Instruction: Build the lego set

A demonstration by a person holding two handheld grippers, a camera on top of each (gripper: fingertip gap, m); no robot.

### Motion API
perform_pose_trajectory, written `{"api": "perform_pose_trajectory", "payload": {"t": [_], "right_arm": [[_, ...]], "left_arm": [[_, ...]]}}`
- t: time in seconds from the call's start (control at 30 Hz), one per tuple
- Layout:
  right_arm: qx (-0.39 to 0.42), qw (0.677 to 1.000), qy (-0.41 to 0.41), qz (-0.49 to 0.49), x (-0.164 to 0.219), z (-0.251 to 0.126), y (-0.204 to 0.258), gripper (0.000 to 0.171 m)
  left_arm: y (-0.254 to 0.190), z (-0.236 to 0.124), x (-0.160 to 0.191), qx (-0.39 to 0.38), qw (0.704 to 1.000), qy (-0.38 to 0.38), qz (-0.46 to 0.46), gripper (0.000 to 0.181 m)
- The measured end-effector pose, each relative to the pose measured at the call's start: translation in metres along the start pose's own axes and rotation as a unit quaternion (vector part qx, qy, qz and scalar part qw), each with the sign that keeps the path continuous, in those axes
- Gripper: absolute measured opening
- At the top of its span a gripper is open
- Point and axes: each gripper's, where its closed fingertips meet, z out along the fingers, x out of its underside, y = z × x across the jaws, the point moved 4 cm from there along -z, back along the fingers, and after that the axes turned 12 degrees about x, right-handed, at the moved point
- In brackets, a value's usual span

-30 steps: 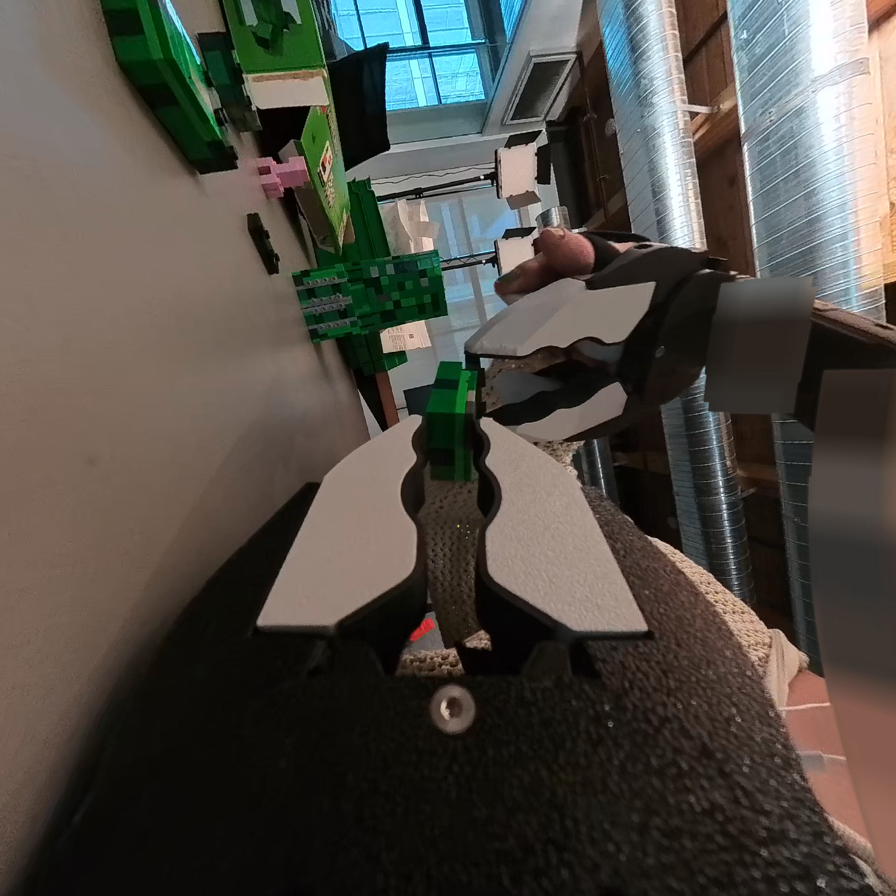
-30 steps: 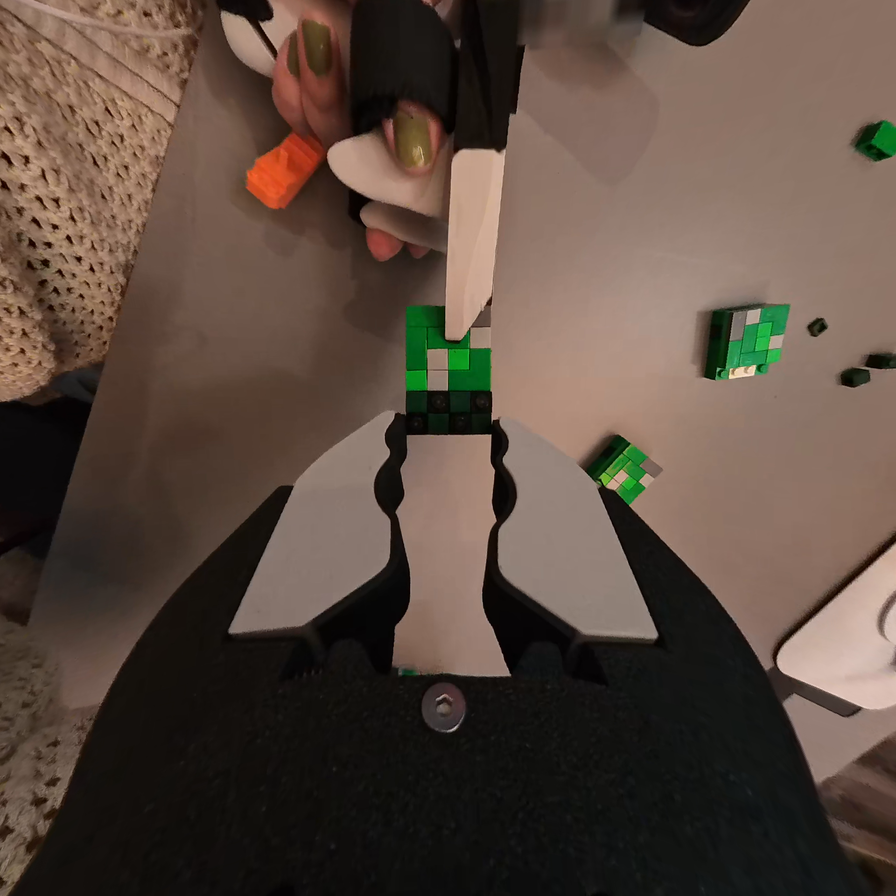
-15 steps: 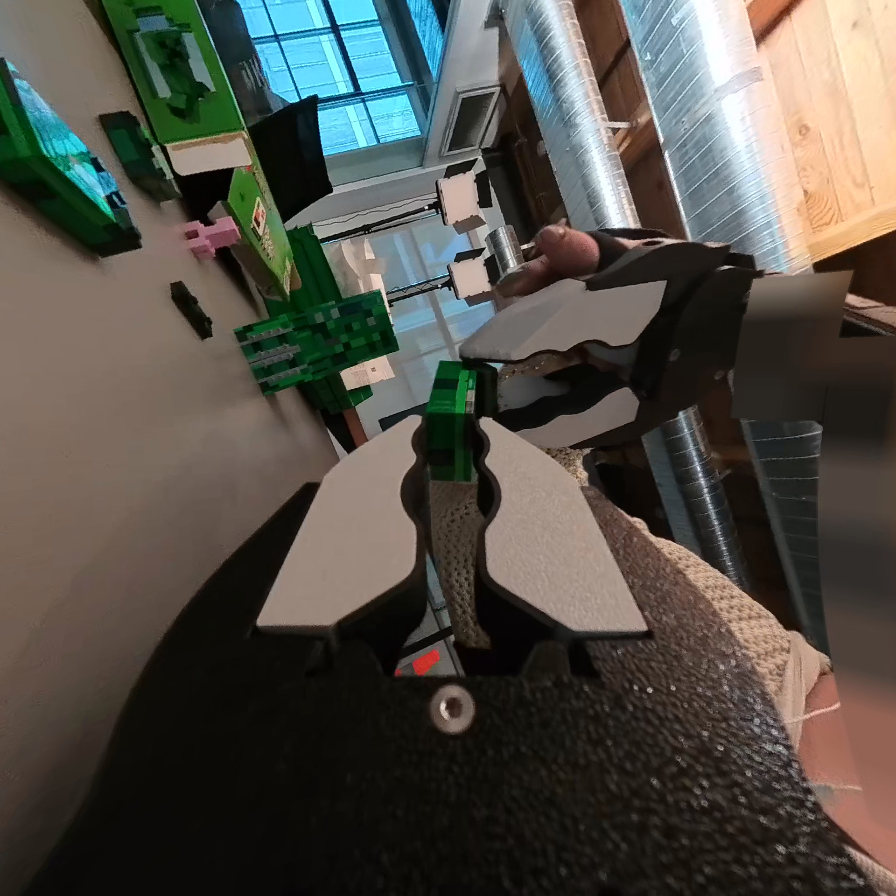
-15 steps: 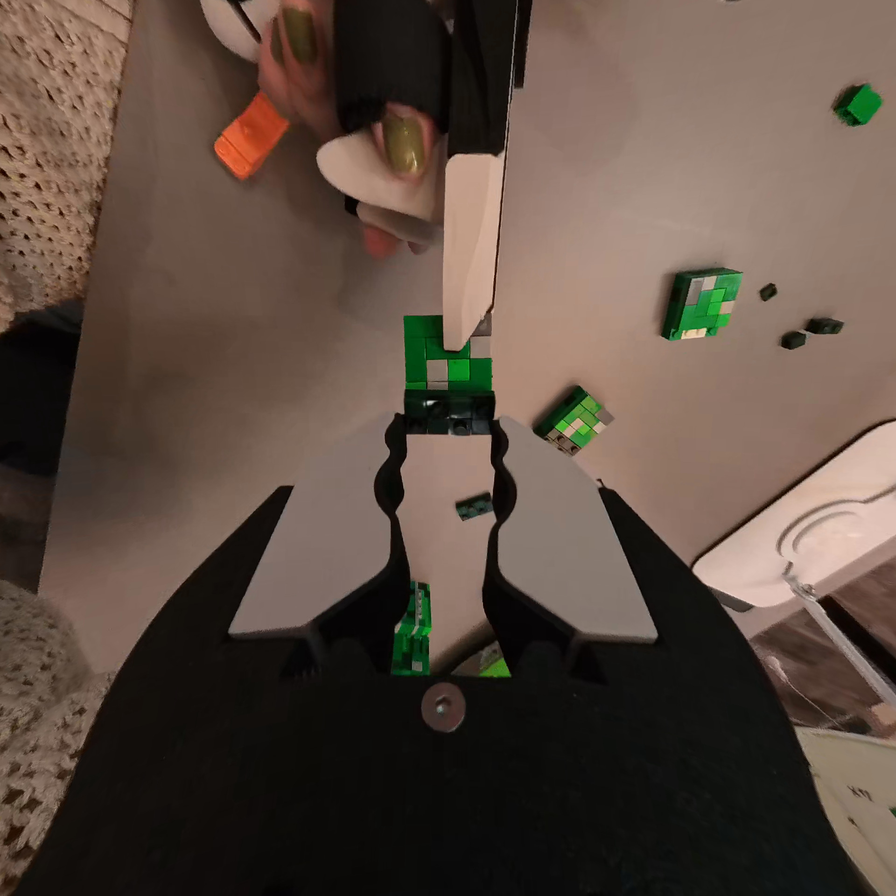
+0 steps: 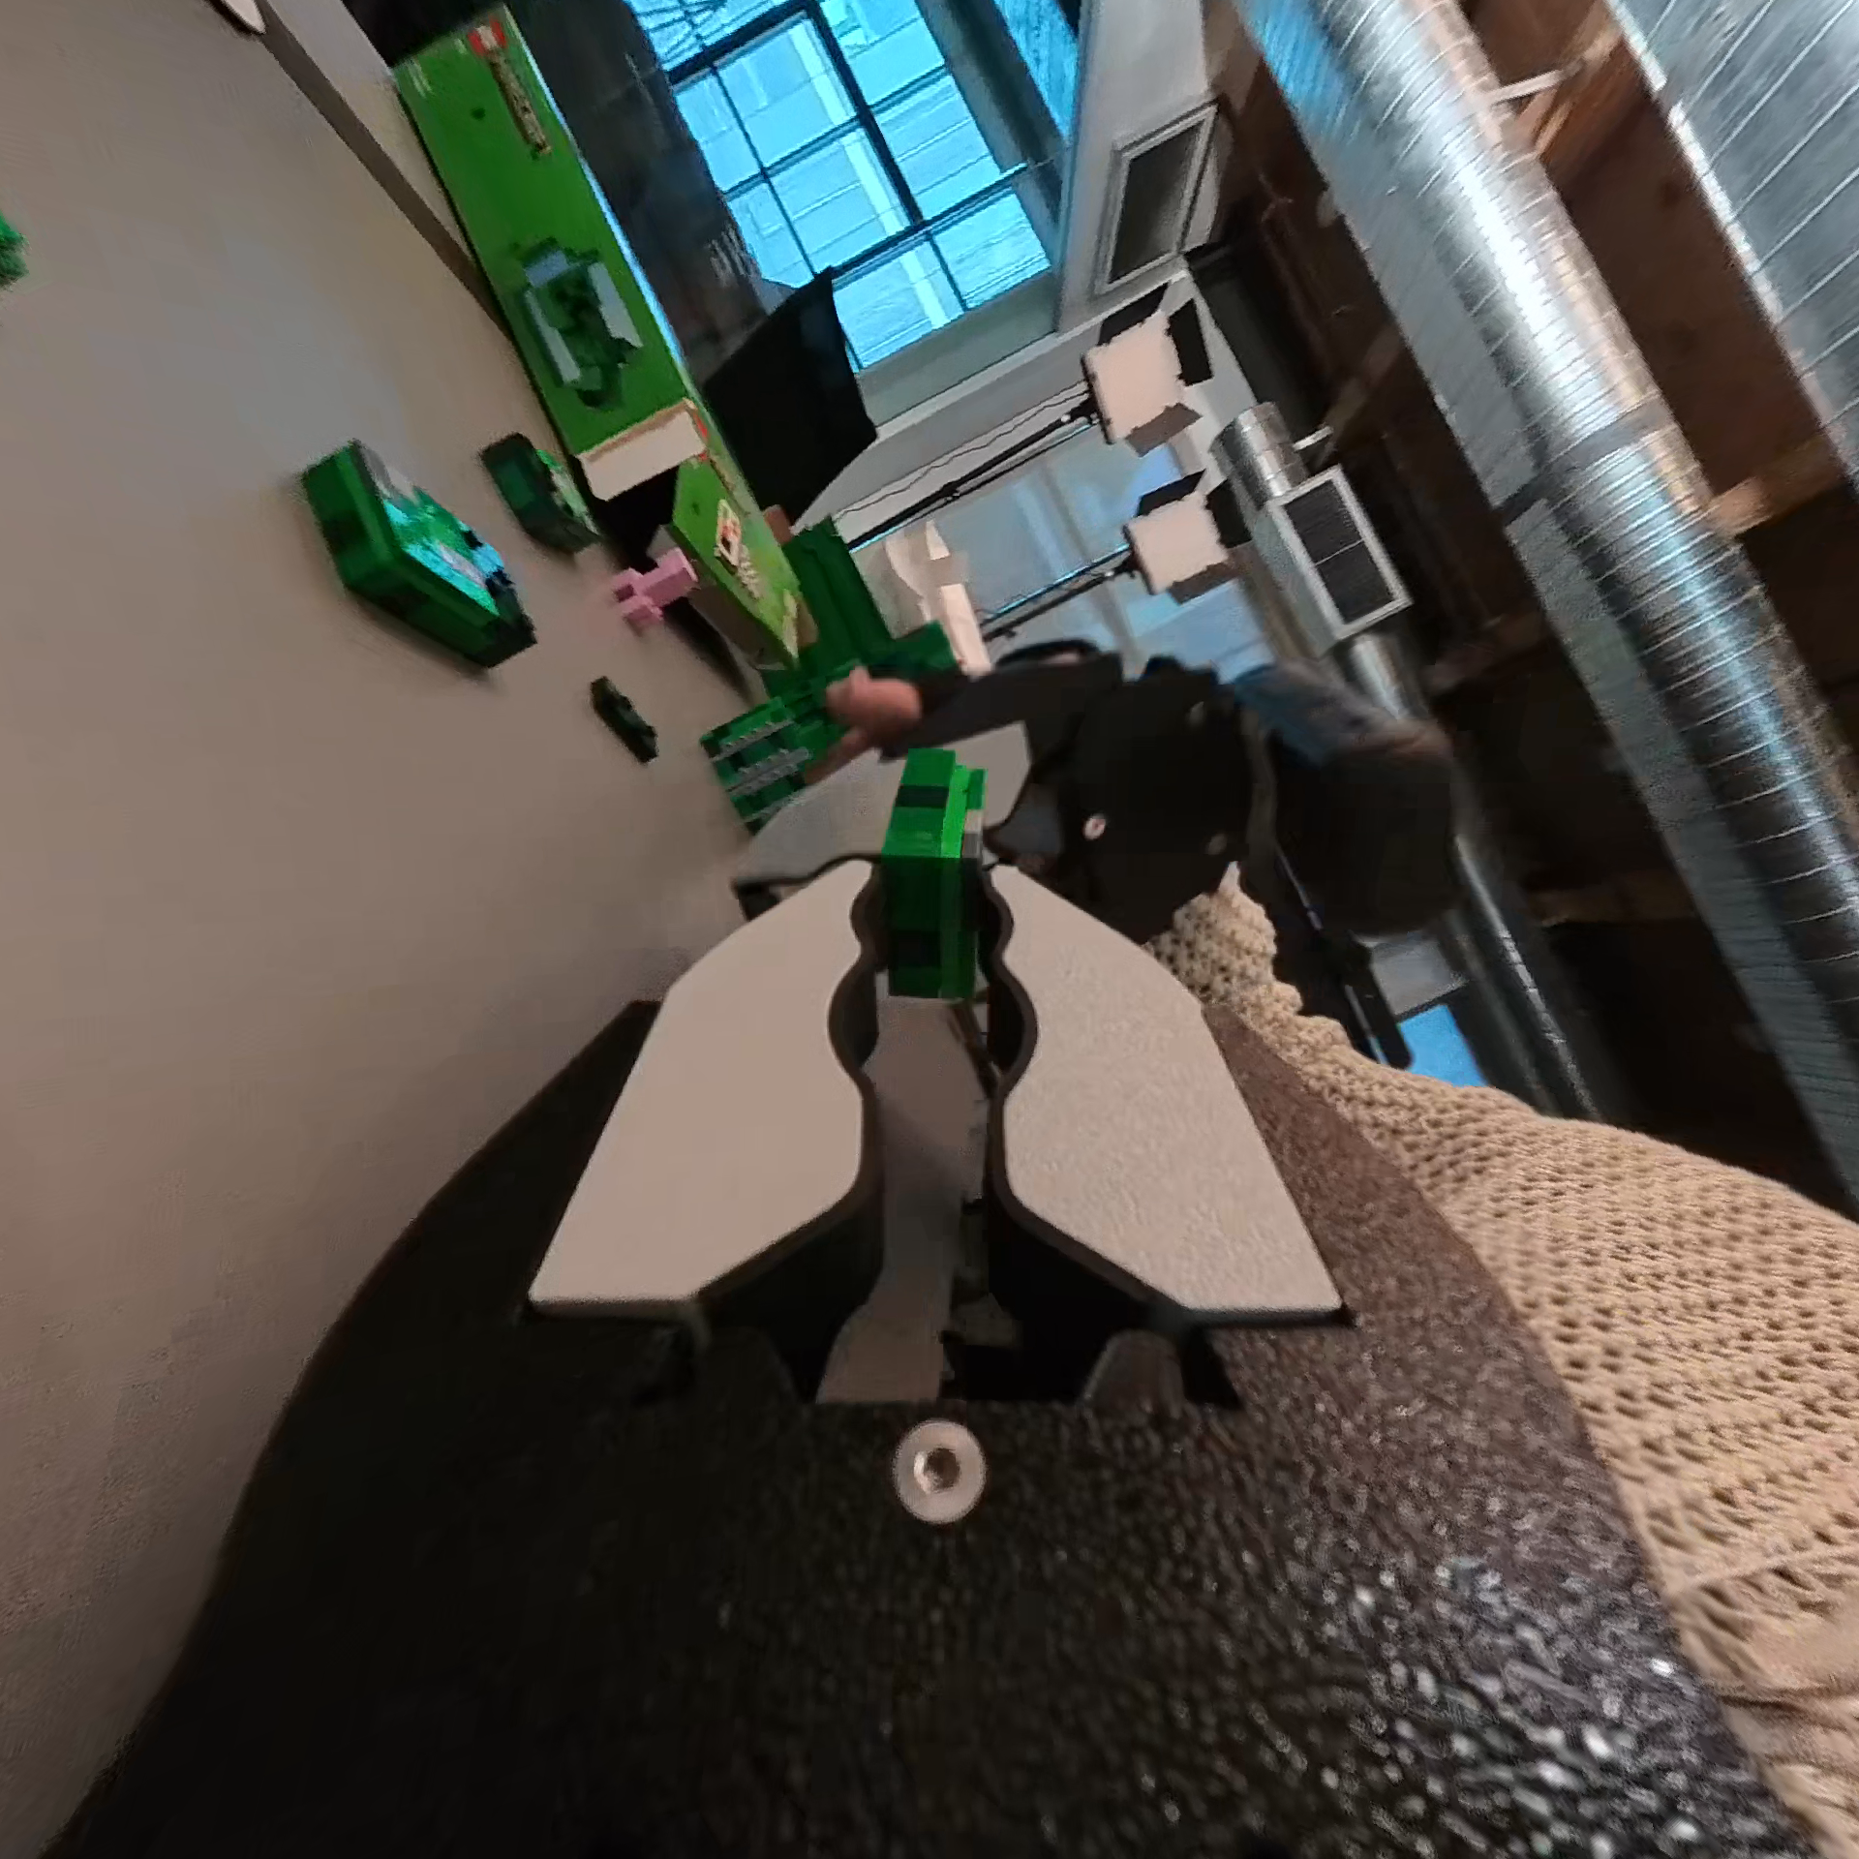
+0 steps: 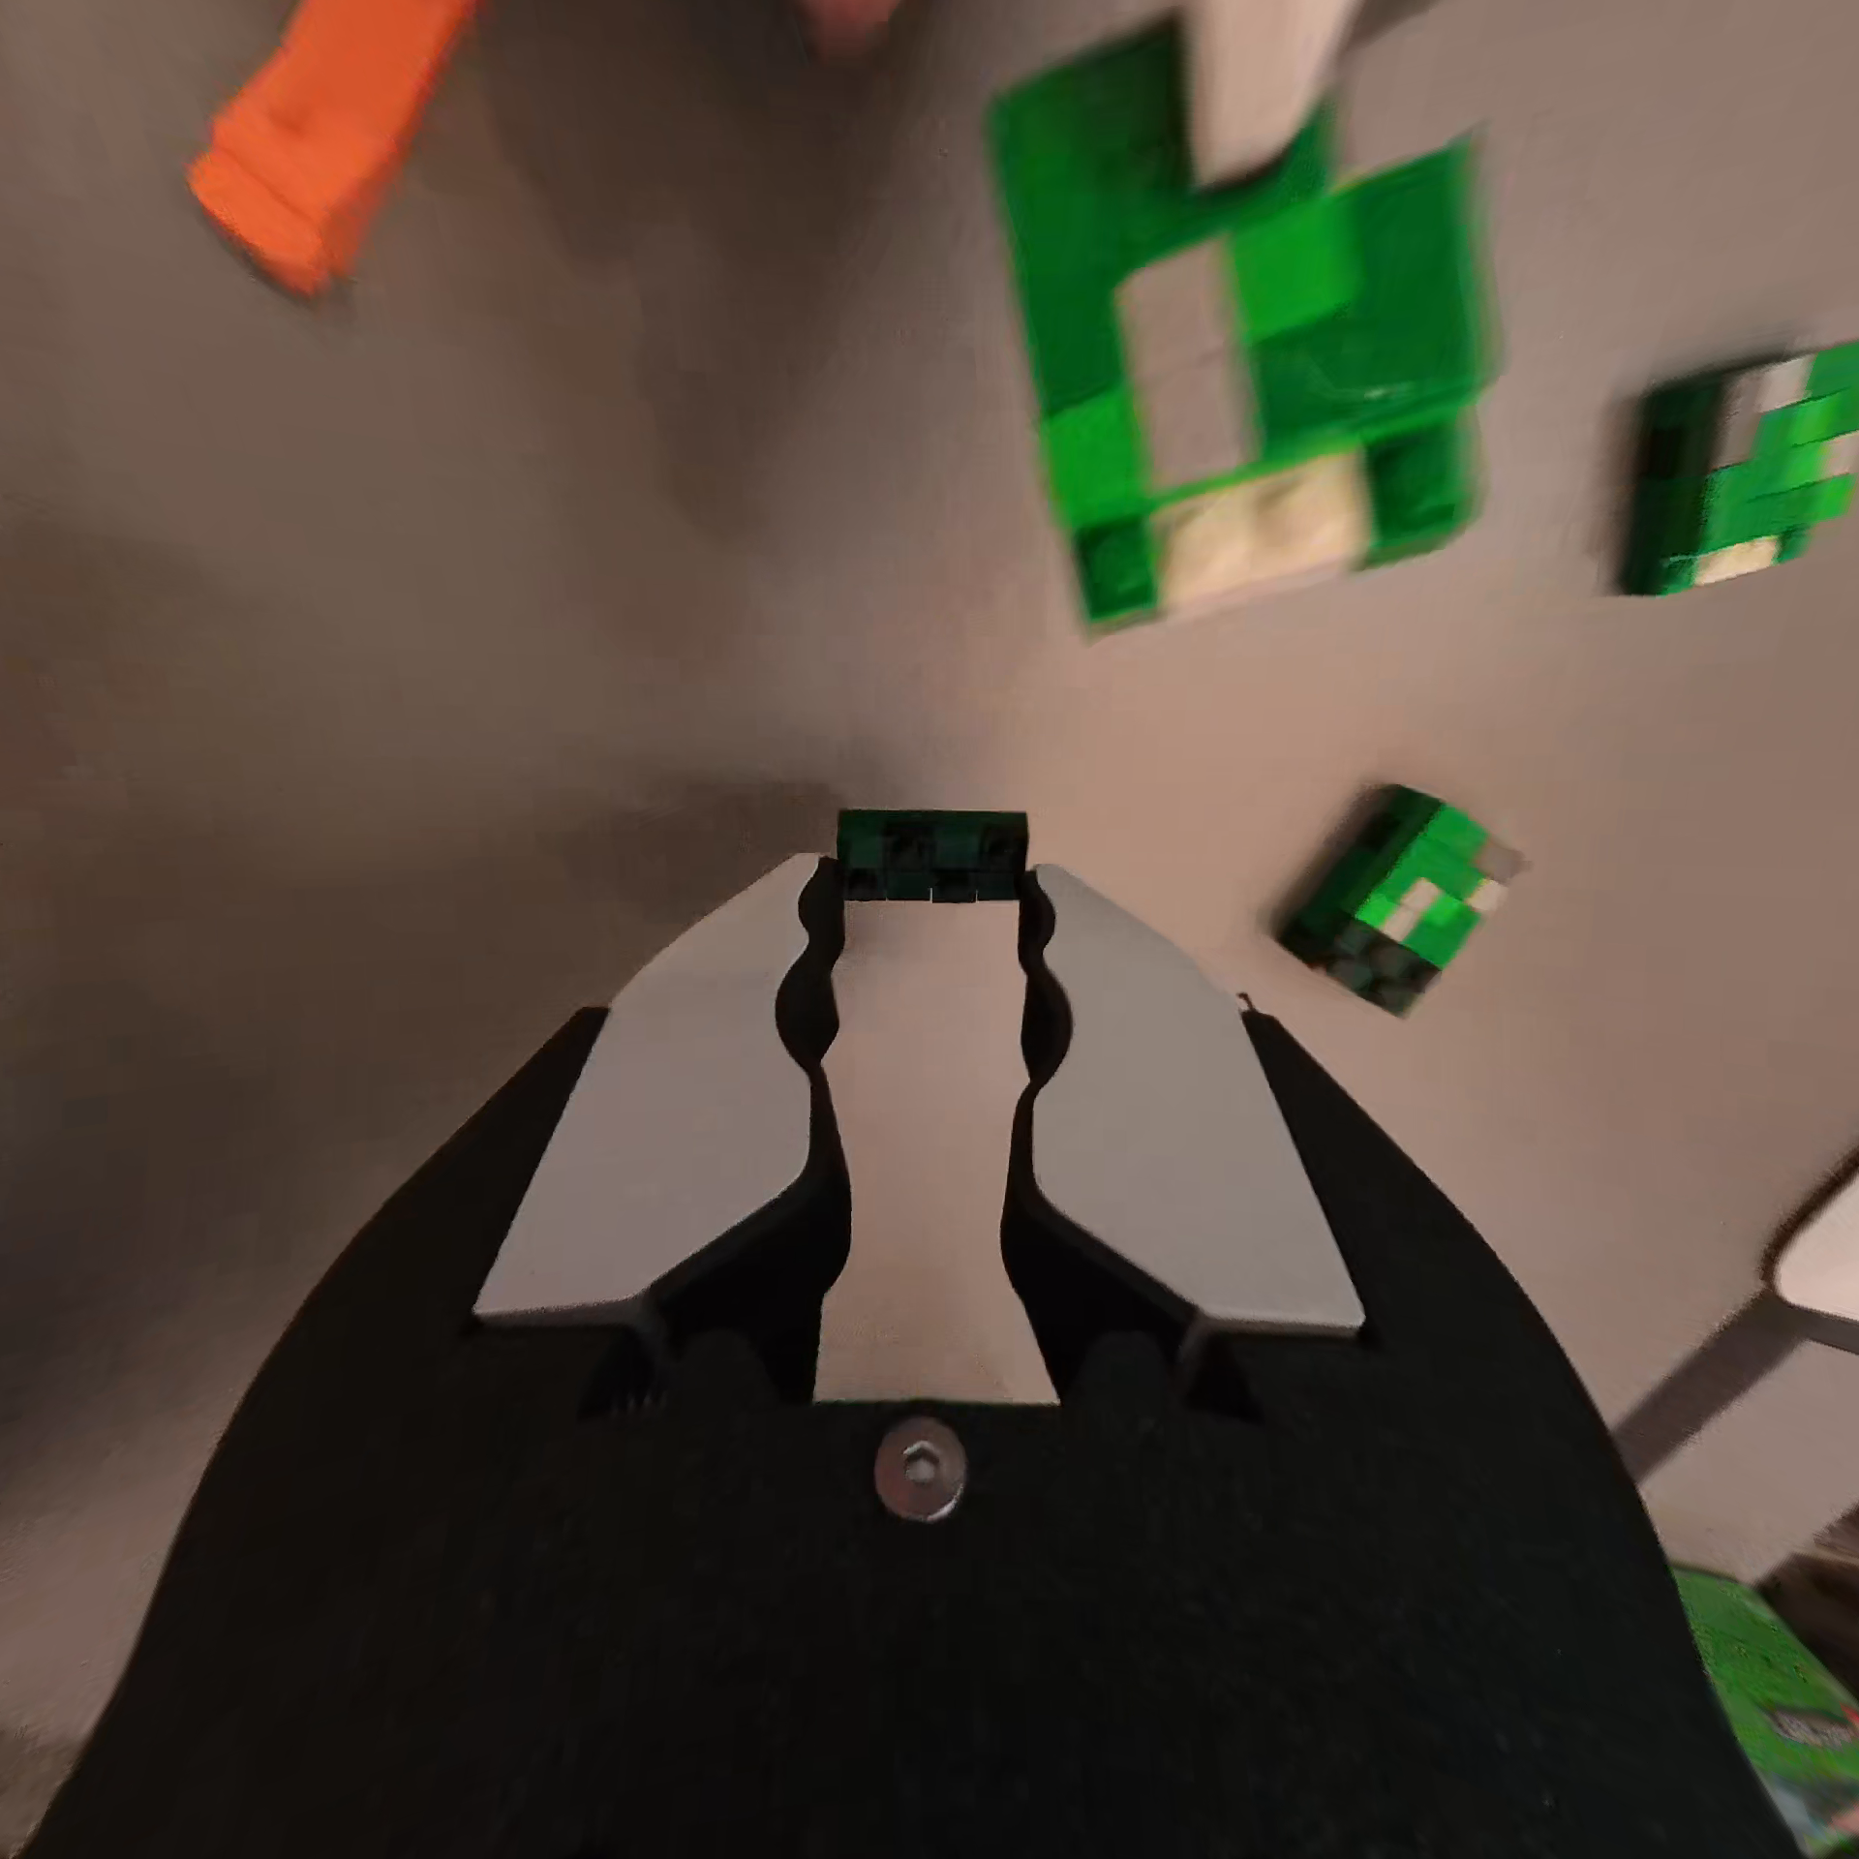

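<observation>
- Nearest, the right gripper pinches a dark green brick piece at its very tips, above the grey table.
- The left gripper is clamped on a green block panel, held upright.
- Such a shallow hold could let that dark piece twist loose, I'd guess.
- Beyond, a green set box; its printing is too blurred to read.

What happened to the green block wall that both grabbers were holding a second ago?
It came apart. The right gripper pulled away with the dark green strip between its fingers, separated from the green panel, which the left gripper holds. Both stayed shut on their pieces; the orange tool remains on the table.
</observation>
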Motion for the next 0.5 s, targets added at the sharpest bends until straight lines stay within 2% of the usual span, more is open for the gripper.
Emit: {"api": "perform_pose_trajectory", "payload": {"t": [0.2,0.27,0.33,0.4,0.43,0.5], "right_arm": [[0.044,0.998,-0.029,-0.032,0.009,0.026,0.020,0.033],[0.046,0.998,-0.050,0.008,0.007,0.024,0.021,0.036],[0.023,0.992,-0.086,0.090,0.006,0.020,0.022,0.039],[-0.013,0.965,-0.125,0.228,0.007,0.016,0.019,0.036],[-0.043,0.940,-0.132,0.312,0.010,0.016,0.017,0.035],[-0.120,0.864,-0.138,0.469,0.016,0.017,0.016,0.036]], "left_arm": [[0.004,-0.002,-0.001,-0.020,1.000,0.012,0.015,0.016],[0.005,-0.001,0.003,-0.032,0.999,0.027,0.024,0.017],[0.007,0.000,0.008,-0.050,0.996,0.055,0.041,0.017],[0.010,-0.001,0.013,-0.079,0.990,0.095,0.071,0.016],[0.012,-0.001,0.015,-0.096,0.984,0.119,0.091,0.016],[0.015,0.001,0.019,-0.120,0.971,0.170,0.122,0.016]]}}
